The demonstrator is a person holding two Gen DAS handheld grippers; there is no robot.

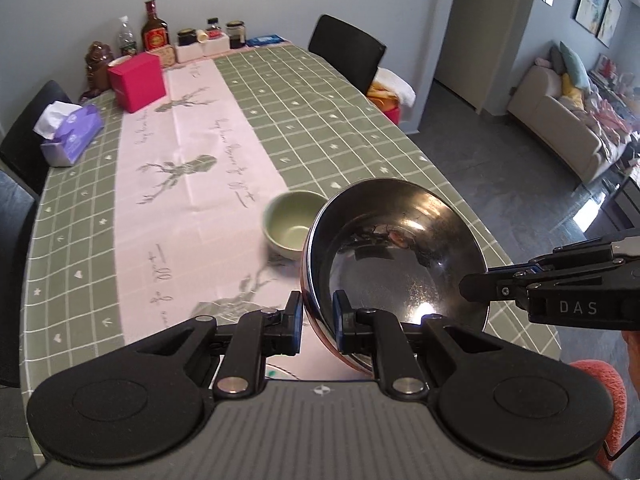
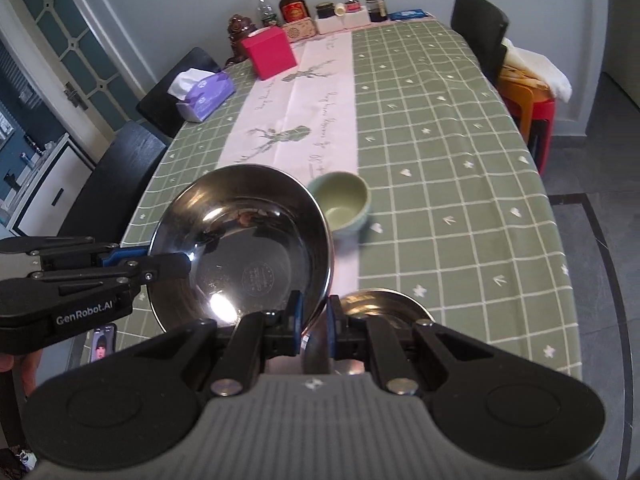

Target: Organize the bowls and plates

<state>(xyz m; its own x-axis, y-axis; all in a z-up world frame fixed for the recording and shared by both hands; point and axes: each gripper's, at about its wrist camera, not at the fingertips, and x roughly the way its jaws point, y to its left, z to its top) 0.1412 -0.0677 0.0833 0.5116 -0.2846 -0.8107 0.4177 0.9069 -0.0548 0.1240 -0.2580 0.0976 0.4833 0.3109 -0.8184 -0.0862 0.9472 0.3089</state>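
A large shiny steel bowl (image 1: 400, 248) (image 2: 248, 240) hangs tilted above the near end of the table, carried by both grippers. My left gripper (image 1: 318, 320) is shut on its near rim, one pad inside and one outside. My right gripper (image 2: 314, 316) is shut on the opposite rim and shows from the side in the left wrist view (image 1: 472, 288). In the right wrist view the left gripper (image 2: 180, 268) reaches in from the left edge. A small pale green bowl (image 1: 292, 224) (image 2: 344, 200) stands on the cloth just beyond. Another steel dish (image 2: 380, 304) lies under my right gripper, partly hidden.
The table (image 1: 320, 120) wears a green checked cloth with a pink runner. At its far end stand a red box (image 1: 138, 80), a purple tissue box (image 1: 72, 136), bottles and jars (image 1: 154, 28). Black chairs (image 1: 348, 48) flank it. A phone (image 2: 104, 342) lies at the near left edge.
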